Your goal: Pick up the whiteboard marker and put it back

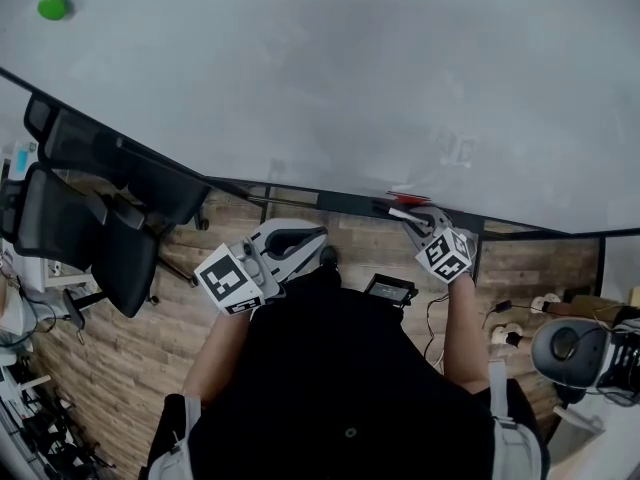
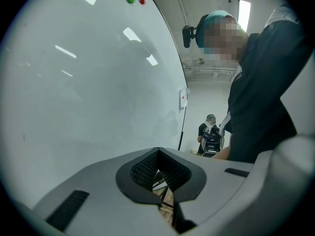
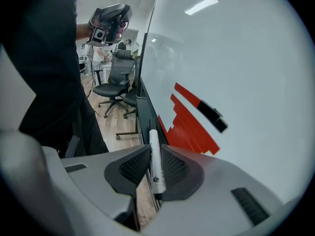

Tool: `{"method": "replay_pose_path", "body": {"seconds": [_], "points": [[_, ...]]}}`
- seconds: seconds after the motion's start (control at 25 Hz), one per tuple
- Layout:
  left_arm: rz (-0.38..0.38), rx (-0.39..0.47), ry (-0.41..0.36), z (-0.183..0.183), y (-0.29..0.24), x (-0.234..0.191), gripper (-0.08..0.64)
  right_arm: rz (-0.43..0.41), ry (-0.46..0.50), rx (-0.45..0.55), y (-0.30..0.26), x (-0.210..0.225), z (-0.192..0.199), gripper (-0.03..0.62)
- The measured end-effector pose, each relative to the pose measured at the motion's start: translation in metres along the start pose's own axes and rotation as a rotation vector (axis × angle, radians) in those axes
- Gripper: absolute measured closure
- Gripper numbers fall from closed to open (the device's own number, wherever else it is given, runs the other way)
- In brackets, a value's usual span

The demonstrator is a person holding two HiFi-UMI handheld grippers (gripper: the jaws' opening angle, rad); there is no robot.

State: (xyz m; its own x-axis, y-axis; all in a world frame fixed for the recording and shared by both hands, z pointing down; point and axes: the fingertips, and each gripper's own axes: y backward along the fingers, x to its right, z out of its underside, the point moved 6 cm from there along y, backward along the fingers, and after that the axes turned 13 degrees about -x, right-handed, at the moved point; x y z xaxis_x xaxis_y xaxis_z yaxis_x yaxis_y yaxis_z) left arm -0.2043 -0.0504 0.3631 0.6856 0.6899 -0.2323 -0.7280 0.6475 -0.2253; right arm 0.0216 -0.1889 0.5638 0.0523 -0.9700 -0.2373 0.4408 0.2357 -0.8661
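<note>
Whiteboard marker (image 3: 154,151) | clamped in right gripper (image 3: 155,170) fingers, clearest in its view | left gripper (image 2: 158,175) clenched empty

The wooden floor (image 1: 235,268) is carrying black office chairs (image 1: 105,223) at left and cables (image 1: 497,308) at right; the whiteboard's (image 1: 350,88) tray (image 1: 340,201) is running above it.

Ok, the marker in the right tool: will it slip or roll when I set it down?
Probably rigid: the whiteboard marker looks straight with the right tool pinching it near one end. Its smooth round barrel may slide in the grip, and would likely roll on a flat surface; the narrow tray under the board should check that.
</note>
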Motion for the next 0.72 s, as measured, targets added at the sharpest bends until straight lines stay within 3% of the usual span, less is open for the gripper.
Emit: {"method": "replay_pose_path", "body": {"seconds": [0.72], "points": [[-0.033, 0.018, 0.015, 0.007, 0.006, 0.012, 0.554, -0.011, -0.030, -0.022, -0.009, -0.001, 0.006, 0.515]]}}
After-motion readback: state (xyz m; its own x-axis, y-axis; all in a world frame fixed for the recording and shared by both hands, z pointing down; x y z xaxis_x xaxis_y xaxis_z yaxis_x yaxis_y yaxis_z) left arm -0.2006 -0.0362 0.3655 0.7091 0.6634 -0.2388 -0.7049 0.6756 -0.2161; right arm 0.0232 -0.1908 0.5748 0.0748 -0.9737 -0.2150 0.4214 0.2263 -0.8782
